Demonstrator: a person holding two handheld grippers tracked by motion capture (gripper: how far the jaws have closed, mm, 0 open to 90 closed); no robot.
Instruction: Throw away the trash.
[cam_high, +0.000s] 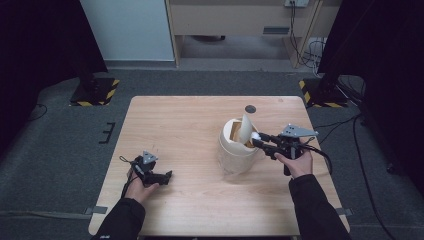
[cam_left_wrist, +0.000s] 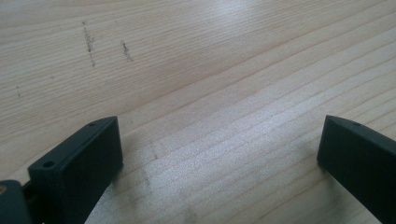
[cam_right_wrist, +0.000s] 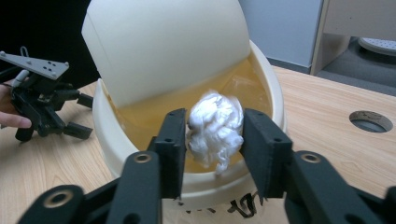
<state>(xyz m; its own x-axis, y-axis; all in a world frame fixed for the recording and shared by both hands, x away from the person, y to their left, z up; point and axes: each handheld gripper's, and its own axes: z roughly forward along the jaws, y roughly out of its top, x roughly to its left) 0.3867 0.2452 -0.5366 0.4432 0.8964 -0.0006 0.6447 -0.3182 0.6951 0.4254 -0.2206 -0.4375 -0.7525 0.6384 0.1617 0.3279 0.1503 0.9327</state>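
A crumpled white paper wad (cam_right_wrist: 215, 127) sat clamped in the right gripper (cam_right_wrist: 215, 140) at the mouth of a cream swing-lid bin (cam_high: 235, 150), its flap (cam_right_wrist: 163, 42) tilted open, toward the table's (cam_high: 190, 200) right edge. Near the left edge, the left gripper (cam_high: 159, 177) rested on the wood, jaws apart.
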